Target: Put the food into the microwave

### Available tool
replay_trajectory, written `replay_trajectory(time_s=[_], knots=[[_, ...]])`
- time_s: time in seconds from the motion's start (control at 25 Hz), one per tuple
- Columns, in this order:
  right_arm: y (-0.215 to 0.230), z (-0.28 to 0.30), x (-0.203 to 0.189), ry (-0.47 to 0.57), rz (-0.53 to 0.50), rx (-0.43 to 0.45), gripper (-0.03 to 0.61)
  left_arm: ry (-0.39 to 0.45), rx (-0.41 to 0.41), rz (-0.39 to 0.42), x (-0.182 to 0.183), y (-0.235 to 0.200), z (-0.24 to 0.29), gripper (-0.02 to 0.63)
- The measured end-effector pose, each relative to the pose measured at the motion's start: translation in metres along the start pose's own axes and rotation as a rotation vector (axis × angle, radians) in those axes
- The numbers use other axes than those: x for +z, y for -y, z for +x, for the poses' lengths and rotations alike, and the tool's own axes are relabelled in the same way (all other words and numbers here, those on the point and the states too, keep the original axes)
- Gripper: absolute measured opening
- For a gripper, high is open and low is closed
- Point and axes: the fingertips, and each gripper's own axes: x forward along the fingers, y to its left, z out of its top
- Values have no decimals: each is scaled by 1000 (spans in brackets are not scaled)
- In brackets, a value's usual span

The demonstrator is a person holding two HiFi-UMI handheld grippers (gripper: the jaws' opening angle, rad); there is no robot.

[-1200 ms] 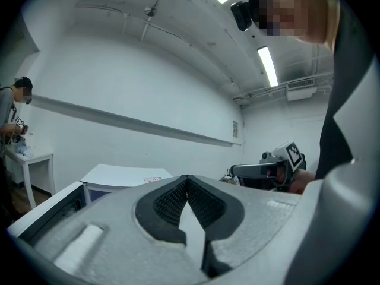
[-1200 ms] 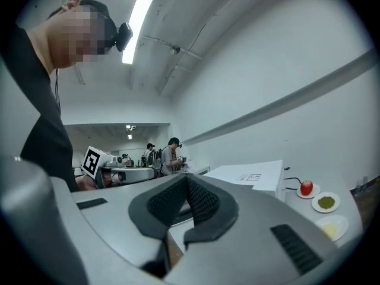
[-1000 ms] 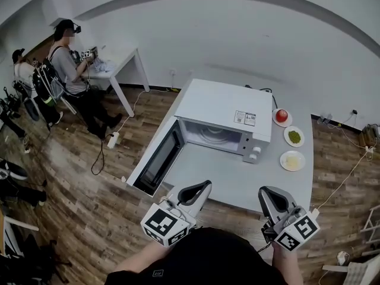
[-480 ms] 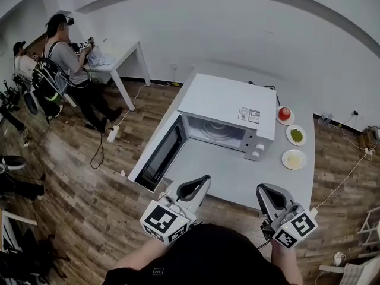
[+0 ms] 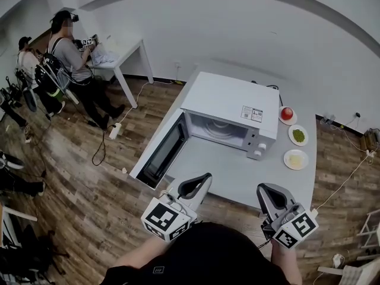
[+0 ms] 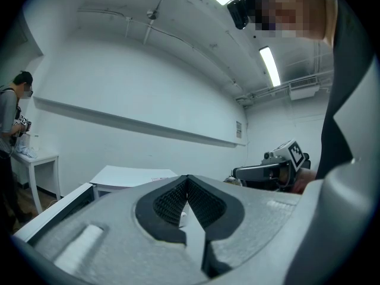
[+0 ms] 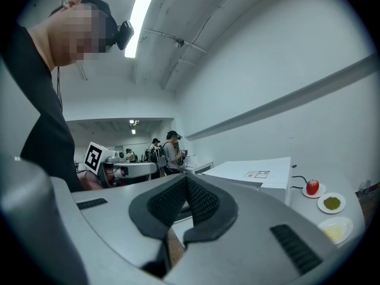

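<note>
Food [image 5: 298, 135]: on the counter [image 5: 225, 171], beside the microwave [image 5: 228, 103], well apart from the right hand-held gripper [image 5: 265, 190].
Left hand-held gripper [image 5: 200, 181]: closed, empty.
Right hand-held gripper: closed, empty.

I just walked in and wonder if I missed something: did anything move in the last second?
Nothing visibly changed. The left claw and right claw stay shut and empty at the near edge of the table. The microwave door remains open, and the three plates of food sit untouched beside it.
</note>
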Motion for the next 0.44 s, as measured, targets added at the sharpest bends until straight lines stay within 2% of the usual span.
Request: replay_trajectory(time_s=[0.44], knots=[[3, -6, -2, 9, 14, 3, 12, -6, -3, 4, -1, 7, 3, 8]])
